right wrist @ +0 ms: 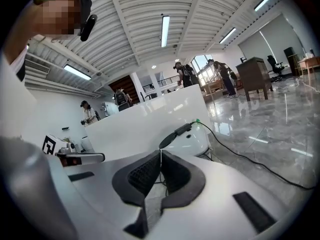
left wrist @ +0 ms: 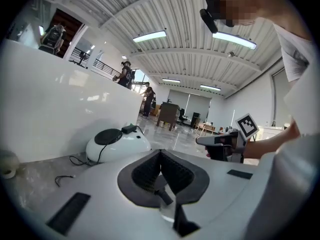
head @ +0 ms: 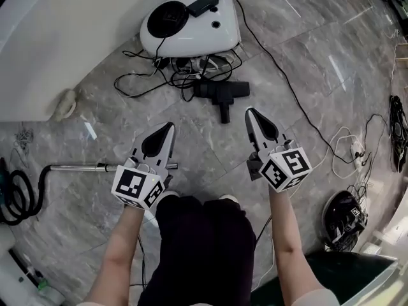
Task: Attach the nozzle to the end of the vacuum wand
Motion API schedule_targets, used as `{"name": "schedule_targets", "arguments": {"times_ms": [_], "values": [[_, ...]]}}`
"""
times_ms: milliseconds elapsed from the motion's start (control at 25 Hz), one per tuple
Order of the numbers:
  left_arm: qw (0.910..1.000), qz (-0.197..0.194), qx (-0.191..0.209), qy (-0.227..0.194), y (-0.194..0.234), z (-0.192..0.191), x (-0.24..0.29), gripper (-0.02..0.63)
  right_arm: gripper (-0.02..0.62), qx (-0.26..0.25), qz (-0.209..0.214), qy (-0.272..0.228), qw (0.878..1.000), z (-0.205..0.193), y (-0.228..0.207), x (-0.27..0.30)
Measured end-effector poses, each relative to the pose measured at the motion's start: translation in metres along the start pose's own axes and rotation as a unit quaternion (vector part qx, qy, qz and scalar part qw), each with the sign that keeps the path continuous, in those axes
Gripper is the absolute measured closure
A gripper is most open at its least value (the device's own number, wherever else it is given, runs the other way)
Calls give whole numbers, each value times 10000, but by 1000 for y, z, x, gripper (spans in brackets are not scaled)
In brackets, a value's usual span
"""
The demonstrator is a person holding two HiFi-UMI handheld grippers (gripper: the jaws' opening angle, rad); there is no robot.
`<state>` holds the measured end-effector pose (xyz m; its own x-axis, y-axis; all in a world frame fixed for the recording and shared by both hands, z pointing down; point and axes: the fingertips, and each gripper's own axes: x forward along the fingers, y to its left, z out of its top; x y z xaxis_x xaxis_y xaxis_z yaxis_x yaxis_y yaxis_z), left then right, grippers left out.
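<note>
Grey marble floor (head: 306, 50) spreads under me, with a white curved wall (head: 57, 37) along its upper left. Against that wall sits the white vacuum canister (head: 191, 27). A tangle of black cables (head: 172, 69) spills out beside it, and one long black cord (head: 287, 85) runs off to the right. The black nozzle (head: 222, 92) lies on the floor just beside that tangle, ahead of me and between my two grippers, touching neither. The metal vacuum wand (head: 80, 167) lies flat, well to the left of the nozzle. It joins a black hose (head: 22, 196) that the picture's edge cuts off. My left gripper (head: 170, 126) hangs above the wand's near end and hides part of it; its jaws are pressed together on nothing. My right gripper (head: 248, 111) is likewise closed and empty. A pale rag (head: 64, 104) lies by the wall. At lower right a round black device (head: 343, 217) is too dark to identify.
</note>
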<state>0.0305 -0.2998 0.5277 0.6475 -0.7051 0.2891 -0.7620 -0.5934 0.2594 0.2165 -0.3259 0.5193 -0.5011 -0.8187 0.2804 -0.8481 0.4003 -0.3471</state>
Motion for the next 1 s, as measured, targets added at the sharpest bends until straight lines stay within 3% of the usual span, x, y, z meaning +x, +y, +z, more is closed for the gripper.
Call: {"name": "schedule_targets", "arguments": {"times_ms": [280,560,720,920,1000], "values": [[9984,-538,94,108,32,-116,41,597,578,-424,-117,-55,9990,-99,-56,40],[9962,-854,2,189,59,-190,35,597,578,-70,13,197,9998,-169,-82,65],[9960,-871,-71,175,63,-206,26,597,578,-30,55,422,9991,-187,-83,75],[9969,-773,150,62,60,-207,14,597,578,-376,255,847,9954,-191,-70,80],[9969,-776,140,-7,59,-207,10,597,577,-260,357,972,9943,-191,-70,83]]}}
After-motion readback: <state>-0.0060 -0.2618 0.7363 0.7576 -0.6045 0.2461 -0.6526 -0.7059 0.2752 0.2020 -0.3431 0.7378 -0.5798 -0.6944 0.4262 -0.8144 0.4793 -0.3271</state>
